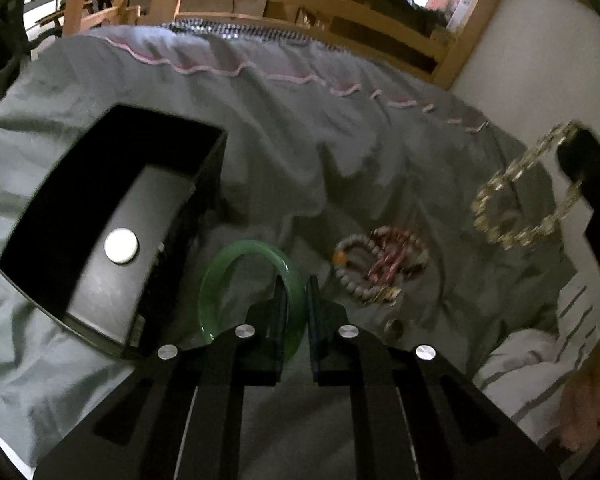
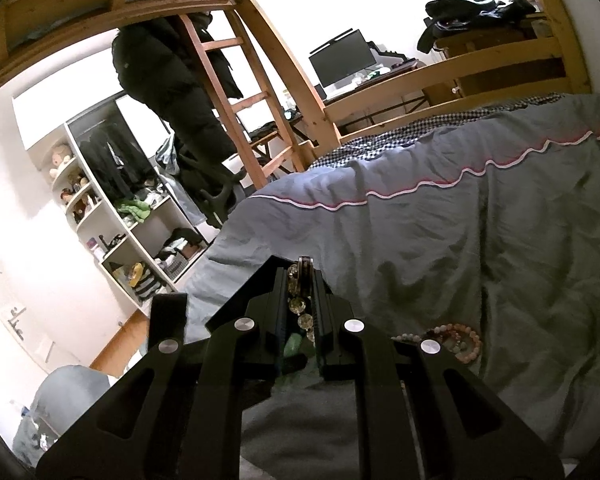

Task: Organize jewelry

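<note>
Jewelry lies scattered on your grey bed cover (image 1: 340, 152), and you are part way through tidying it. Your smooth green glass-like bangle (image 1: 252, 292) is up on its edge right in front of you, just beside the open black box with a grey floor (image 1: 112, 224). Your left gripper (image 1: 298, 292) has its two black tongs pressed together on the bangle's rim, so you are pinching it. A small white round disc (image 1: 121, 246) sits inside the box.

Your right gripper (image 2: 302, 280) is also pressed together. It pinches a string of clear yellowish crystal beads (image 2: 298, 300), which hangs in the air to the right of the bangle (image 1: 528, 196). Between the two, a little pile of pink and white bead bracelets (image 1: 380, 268) rests on the cover, waiting its turn.

I think the step in hand is picking up the bangle. Next you most likely need to lift it and carry it over the box wall, then let it go inside. Hold it firmly, because a smooth ring could slip out or roll away on the soft cover.

Your left gripper tips steeply down toward the bed. Your right gripper points only a little downward, looking out past the bed toward the wooden ladder (image 2: 236, 92).
</note>
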### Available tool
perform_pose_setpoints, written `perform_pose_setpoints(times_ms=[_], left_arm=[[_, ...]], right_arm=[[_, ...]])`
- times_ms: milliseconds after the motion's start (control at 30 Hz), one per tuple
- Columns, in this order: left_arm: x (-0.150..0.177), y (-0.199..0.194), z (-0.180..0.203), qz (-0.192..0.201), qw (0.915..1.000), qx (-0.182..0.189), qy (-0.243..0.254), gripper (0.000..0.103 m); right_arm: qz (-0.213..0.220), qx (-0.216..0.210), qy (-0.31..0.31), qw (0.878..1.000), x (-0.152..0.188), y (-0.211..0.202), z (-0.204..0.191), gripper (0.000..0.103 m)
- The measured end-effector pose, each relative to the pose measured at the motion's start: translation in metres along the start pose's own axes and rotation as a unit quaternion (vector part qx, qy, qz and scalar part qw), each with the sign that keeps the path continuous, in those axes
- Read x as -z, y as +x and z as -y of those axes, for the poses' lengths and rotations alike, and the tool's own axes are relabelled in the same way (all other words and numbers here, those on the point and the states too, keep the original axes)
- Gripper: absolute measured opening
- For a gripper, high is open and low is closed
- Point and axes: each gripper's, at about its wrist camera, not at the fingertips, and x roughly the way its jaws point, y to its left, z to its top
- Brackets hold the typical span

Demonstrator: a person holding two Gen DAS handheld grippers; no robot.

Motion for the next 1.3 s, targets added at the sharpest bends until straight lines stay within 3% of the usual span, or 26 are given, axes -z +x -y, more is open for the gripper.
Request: perform_pose_setpoints(times_ms=[267, 567, 867, 1300], left_arm=[[-0.014, -0.038, -0.001, 0.045, 0.9989, -0.002, -0.011, 0.009], [-0.028, -0.067, -0.021, 0.079, 0.9958, -0.029, -0.035, 0.009], [-0.035, -0.081, -0.054, 0.097, 0.9911, -0.062, -0.067, 0.01], [-0.035, -0.078, -0.084, 0.096, 0.9885, -0.064, -0.097, 0.01]], right_arm=[[0.002, -0.017, -0.005, 1.0, -0.006, 0.003, -0.013, 0.013], [-0.01, -0.045, -0.012, 0.999, -0.013, 0.021, -0.033, 0.013], [-0.026, -0.061, -0.031, 0.997, -0.02, 0.05, -0.053, 0.013], [-0.046, -0.094, -0.041, 0.994, -0.024, 0.117, -0.081, 0.013]])
